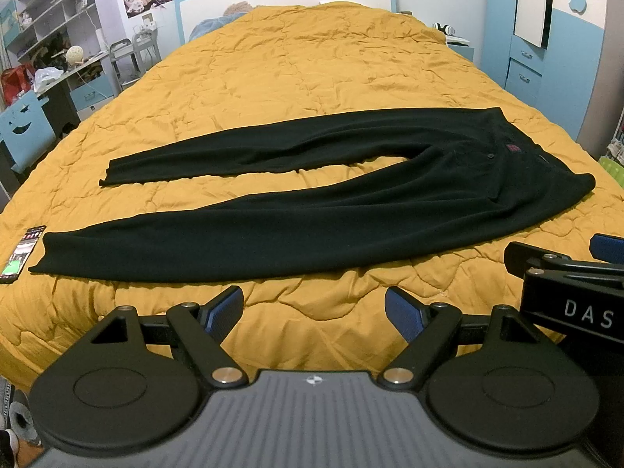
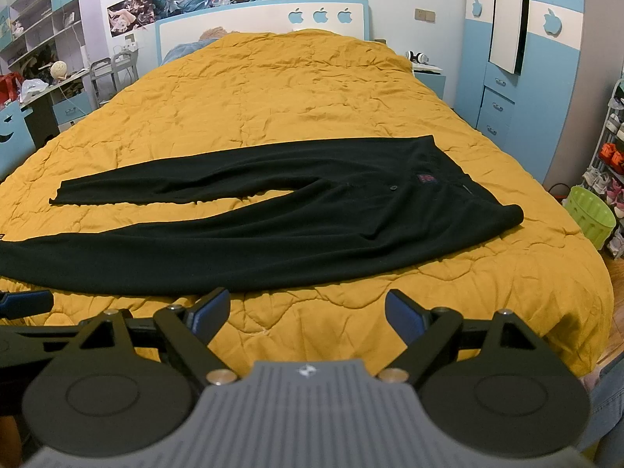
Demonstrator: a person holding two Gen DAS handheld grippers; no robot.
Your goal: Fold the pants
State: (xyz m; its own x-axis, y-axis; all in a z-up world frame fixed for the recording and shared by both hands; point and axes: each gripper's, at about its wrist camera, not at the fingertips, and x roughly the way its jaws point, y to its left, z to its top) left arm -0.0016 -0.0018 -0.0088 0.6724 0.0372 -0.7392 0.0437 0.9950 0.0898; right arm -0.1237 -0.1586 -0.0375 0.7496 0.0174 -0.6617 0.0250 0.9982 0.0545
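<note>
Black pants [image 1: 312,210] lie flat across a mustard-yellow quilt [image 1: 296,66], waist to the right, both legs spread out to the left. They also show in the right wrist view [image 2: 273,222]. My left gripper [image 1: 314,312] is open and empty, above the quilt just short of the near leg. My right gripper [image 2: 308,314] is open and empty, also just short of the near leg, closer to the waist end. The right gripper's body shows at the right edge of the left wrist view [image 1: 569,288].
A phone [image 1: 21,249] lies on the quilt by the near leg's cuff. A desk and shelves [image 1: 50,58] stand left of the bed; blue wardrobe [image 2: 518,58], green basket [image 2: 591,214] and shoe rack [image 2: 614,148] stand to the right.
</note>
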